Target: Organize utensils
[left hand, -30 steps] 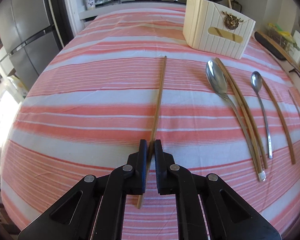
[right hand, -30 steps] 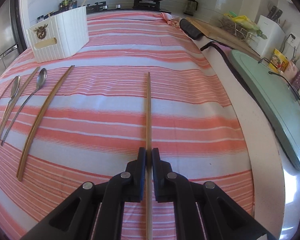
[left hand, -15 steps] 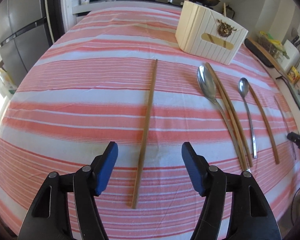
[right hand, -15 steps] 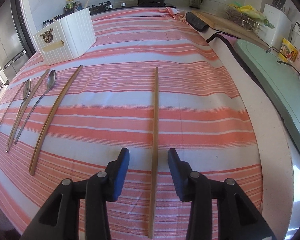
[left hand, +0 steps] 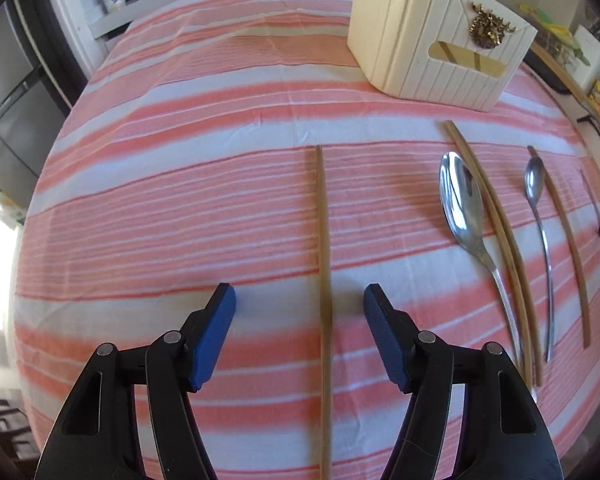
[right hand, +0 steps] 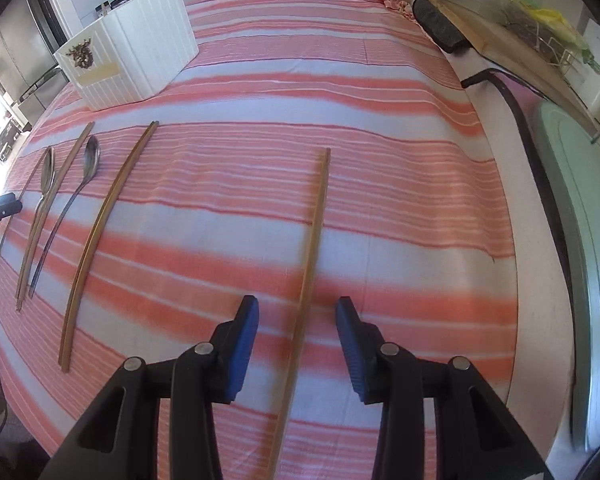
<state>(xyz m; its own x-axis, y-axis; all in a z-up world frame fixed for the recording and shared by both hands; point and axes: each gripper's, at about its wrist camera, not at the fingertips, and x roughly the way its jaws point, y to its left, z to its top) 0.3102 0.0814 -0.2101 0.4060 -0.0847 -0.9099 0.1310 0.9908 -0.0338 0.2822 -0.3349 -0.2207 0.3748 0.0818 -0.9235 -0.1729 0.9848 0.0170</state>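
My left gripper [left hand: 299, 300] is open, its jaws on either side of a wooden chopstick [left hand: 323, 240] that lies on the striped cloth. My right gripper [right hand: 297, 312] is open, its jaws on either side of another chopstick [right hand: 314, 232]. To the right in the left wrist view lie a large spoon [left hand: 462, 208], a chopstick pair [left hand: 500, 236], a small spoon [left hand: 538, 200] and a single chopstick [left hand: 568, 236]. A white utensil box [left hand: 432, 36] stands at the back; it also shows in the right wrist view [right hand: 134, 60].
The pink striped tablecloth [right hand: 340, 92] covers the table. A green board [right hand: 580, 208] and a black cable [right hand: 512, 100] lie along the right edge. A cutting board [right hand: 512, 36] and a stove are beyond. A fridge [left hand: 8, 96] stands at the left.
Both grippers opened and let go of their chopsticks, which now lie on the cloth. Both then moved forward and lower along the sticks.
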